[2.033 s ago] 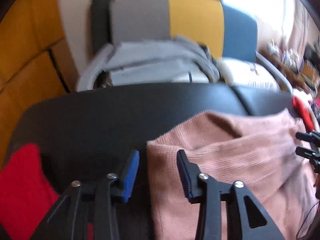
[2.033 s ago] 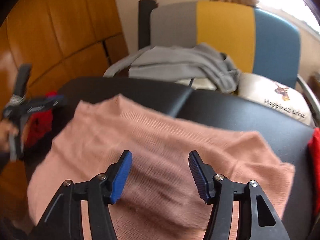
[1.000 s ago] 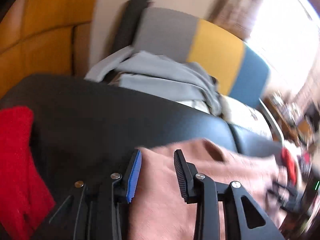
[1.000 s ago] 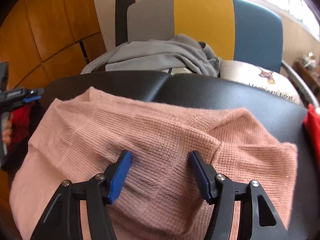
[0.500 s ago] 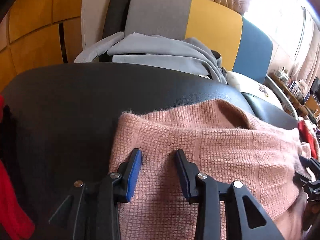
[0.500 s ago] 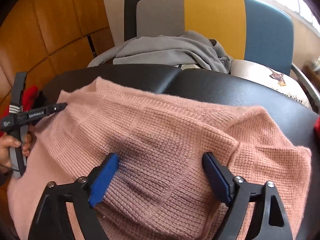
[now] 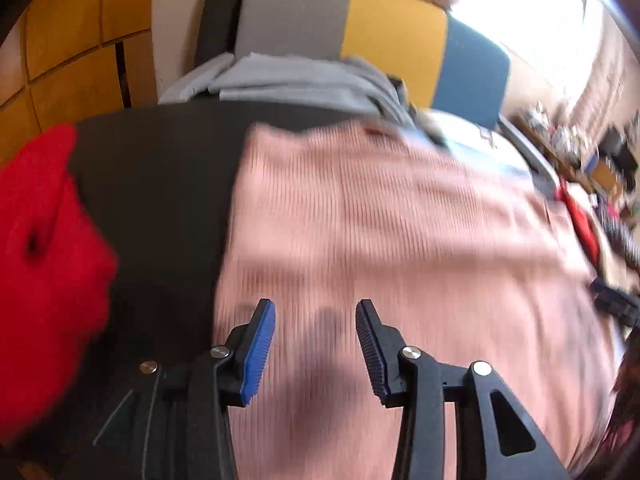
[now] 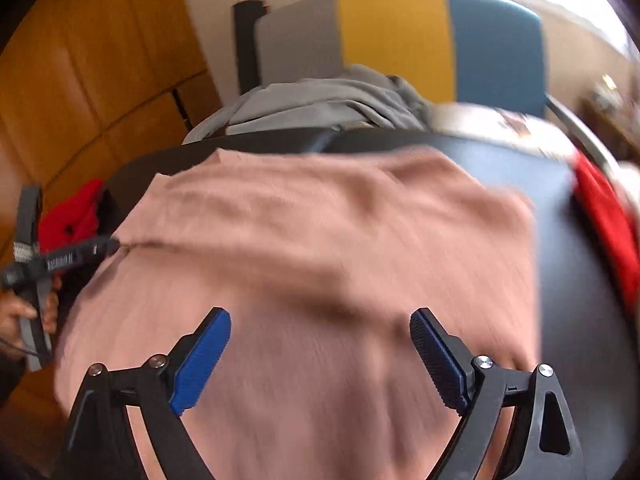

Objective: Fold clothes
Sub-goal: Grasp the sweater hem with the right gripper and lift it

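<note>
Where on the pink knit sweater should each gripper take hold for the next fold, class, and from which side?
Probably at its edges. The pink knit sweater lies flat on the black table, so only hems offer a lip. Bring the left gripper in from the sweater's left edge beside the bare table, and the right gripper from the right edge. Both stand open over mid-cloth, having just widened.

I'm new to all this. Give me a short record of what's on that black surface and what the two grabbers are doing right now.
surface: black padded top
main garment: pink knitted sweater, spread across the surface
other clothes: red garment at the left edge, grey garment heaped on the chair behind
chair: striped chair, grey, yellow and blue
left gripper: open over the sweater, jaws just been opening, nothing pinched
right gripper: open wide over the sweater, jaws just been opening, nothing pinched
picture quality: motion blur
</note>
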Demonstrator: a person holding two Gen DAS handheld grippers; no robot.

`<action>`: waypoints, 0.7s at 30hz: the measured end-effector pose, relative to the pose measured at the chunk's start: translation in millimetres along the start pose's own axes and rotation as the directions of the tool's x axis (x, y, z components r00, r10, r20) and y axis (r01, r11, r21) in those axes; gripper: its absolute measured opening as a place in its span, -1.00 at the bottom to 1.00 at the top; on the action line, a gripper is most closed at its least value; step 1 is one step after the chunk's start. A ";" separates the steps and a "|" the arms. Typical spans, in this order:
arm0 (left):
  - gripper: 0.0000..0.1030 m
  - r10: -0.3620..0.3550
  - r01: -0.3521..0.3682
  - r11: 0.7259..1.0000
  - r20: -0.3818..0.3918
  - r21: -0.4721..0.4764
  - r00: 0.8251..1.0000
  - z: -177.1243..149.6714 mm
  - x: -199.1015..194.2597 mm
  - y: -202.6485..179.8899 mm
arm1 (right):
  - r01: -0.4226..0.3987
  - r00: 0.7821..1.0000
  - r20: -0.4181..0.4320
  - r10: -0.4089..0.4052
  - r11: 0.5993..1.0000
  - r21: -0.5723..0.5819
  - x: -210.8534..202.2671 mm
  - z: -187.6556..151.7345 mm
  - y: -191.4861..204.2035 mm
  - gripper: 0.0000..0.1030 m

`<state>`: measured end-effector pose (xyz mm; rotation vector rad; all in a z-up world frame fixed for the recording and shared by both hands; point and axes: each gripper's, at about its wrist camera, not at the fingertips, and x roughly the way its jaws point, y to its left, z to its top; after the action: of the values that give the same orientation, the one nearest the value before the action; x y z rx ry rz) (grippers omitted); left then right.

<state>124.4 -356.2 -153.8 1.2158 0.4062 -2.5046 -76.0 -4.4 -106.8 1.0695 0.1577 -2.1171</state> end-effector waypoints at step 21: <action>-0.02 -0.058 0.068 0.986 0.066 -0.152 0.996 -121.4 -102.9 46.6 | -0.249 0.962 0.043 0.268 0.809 0.532 -107.9 -199.2 -86.6 0.98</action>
<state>288.7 -334.2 -149.5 1.0802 0.6195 -2.5027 34.7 200.7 -173.8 1.3548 -0.5728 -1.9292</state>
